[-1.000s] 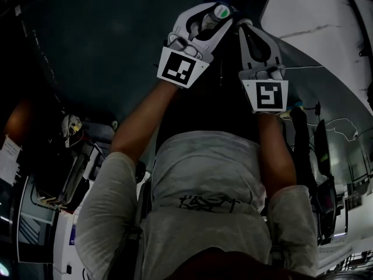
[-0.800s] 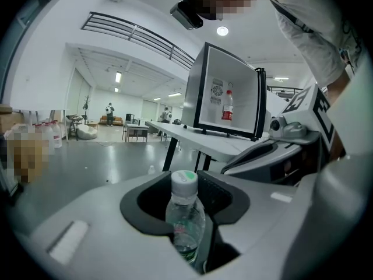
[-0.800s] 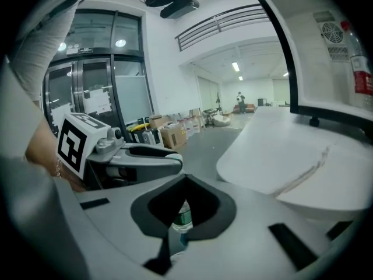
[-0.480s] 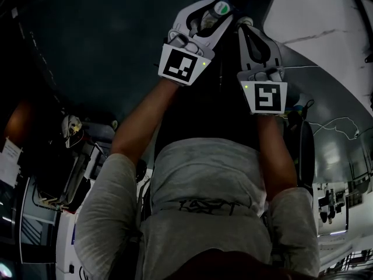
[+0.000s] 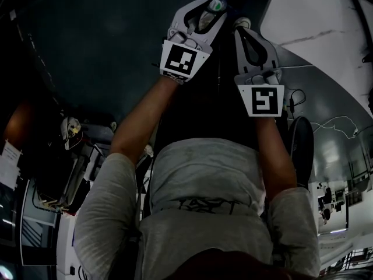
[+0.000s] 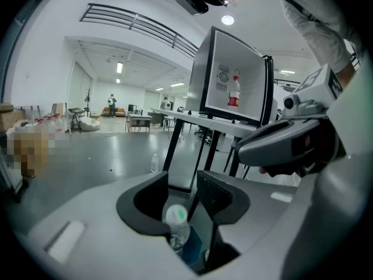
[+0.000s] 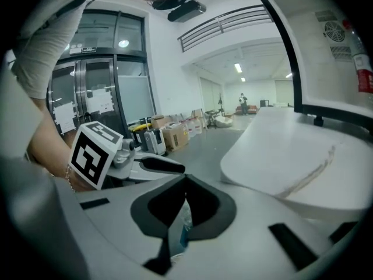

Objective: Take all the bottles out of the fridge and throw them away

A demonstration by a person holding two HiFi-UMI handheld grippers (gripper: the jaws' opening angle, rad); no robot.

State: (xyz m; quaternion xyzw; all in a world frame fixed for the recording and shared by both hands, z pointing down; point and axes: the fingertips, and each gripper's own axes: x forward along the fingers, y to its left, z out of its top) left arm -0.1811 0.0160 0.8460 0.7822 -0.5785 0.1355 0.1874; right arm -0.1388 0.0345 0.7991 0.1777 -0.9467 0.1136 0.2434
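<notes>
My left gripper (image 5: 213,2) is at the top of the head view, closed on a clear bottle whose white cap (image 5: 217,4) has a green dot. In the left gripper view the bottle (image 6: 176,226) hangs between the dark pads, over something blue below. My right gripper (image 5: 242,25) is just to its right, shut and empty. Its closed jaws (image 7: 185,182) show in the right gripper view, with the clear bottle (image 7: 184,223) glimpsed past them. The open fridge (image 6: 233,77) stands on a table and holds a red-labelled bottle (image 6: 233,92).
A white round table (image 7: 291,150) lies close on the right, with the fridge's open wall (image 7: 326,45) above it. One more bottle (image 6: 154,163) stands on the grey floor by the table legs. Boxes (image 7: 175,134) line the far wall. The head view is very dark.
The left gripper with the bottle has drifted slightly toward the top of the head view. The right gripper has barely shifted.
</notes>
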